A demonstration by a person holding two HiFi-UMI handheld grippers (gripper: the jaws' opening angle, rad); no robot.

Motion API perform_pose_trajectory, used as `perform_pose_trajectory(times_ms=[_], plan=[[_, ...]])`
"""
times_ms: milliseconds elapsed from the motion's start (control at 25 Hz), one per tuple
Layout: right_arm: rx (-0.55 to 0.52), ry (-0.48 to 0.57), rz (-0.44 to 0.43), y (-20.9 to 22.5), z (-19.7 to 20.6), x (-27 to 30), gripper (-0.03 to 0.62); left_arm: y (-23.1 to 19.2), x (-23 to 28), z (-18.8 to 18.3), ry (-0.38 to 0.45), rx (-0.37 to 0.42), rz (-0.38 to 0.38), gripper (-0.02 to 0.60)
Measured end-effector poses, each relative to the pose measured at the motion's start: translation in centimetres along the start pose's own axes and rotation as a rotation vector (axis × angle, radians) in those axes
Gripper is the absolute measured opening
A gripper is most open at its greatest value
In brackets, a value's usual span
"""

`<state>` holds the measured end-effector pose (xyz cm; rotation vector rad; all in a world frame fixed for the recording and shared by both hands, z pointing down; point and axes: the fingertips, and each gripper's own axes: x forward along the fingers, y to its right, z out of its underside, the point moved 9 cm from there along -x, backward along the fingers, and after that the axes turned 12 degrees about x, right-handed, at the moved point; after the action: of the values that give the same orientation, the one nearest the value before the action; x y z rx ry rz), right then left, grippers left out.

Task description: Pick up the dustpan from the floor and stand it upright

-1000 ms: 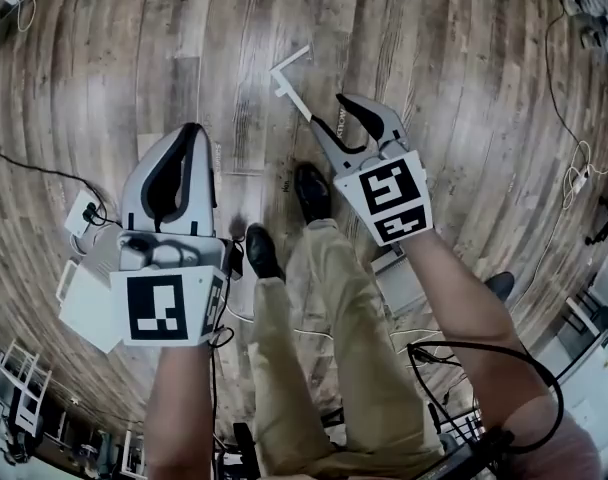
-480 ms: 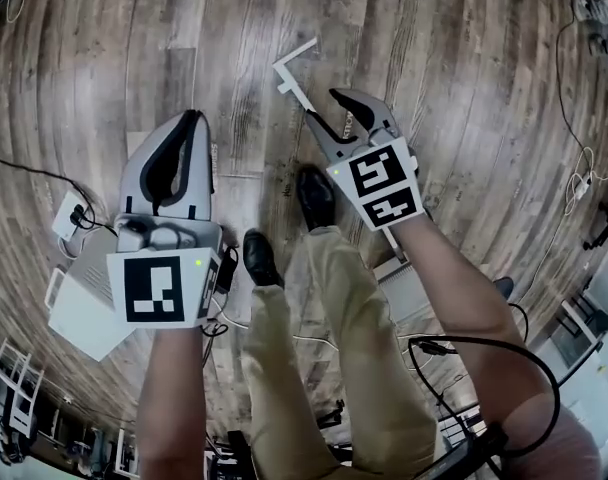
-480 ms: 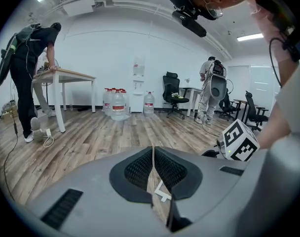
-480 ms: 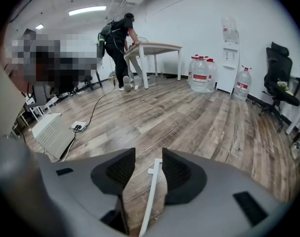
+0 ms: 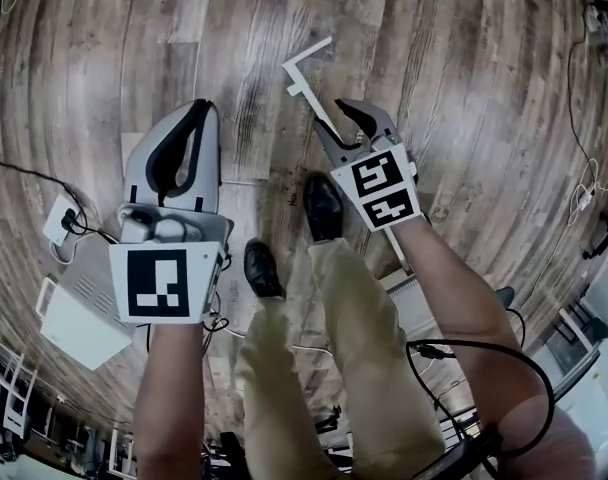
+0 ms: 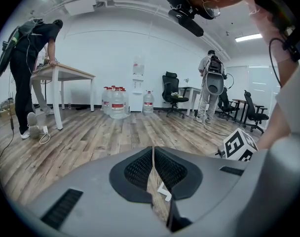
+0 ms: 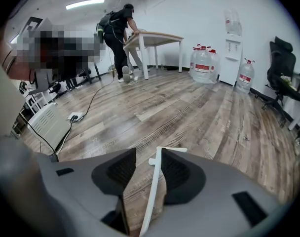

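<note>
Now our right gripper [image 7: 148,153] straddles the dustpan handle [image 7: 150,191], jaws apart; it seems light, stiff plastic, best pinched mid-shaft. Our left gripper [image 6: 153,151] sits closed, empty.

Left tool [image 5: 197,110] jaws together, right tool [image 5: 346,118] lowered, jaws seemingly apart

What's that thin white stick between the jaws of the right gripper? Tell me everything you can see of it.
It is the dustpan handle: a thin, white, plastic-looking bar with a short crossbar at its far end. It runs lengthwise between the jaws of the right gripper, against one pad with a gap to the other. In the head view it slants across the wooden floor; the pan end is not clear.
</note>
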<state>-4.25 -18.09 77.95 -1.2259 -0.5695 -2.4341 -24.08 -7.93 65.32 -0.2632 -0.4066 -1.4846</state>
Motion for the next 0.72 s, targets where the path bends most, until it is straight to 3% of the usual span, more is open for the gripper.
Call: perform_pose_trajectory(times_ms=[720], plan=[[-0.034,-0.072,0.025,1.8,4.7,9.2,0.155,-0.5,2.8,6.9,-0.05,-0.031,0.0,0.021]])
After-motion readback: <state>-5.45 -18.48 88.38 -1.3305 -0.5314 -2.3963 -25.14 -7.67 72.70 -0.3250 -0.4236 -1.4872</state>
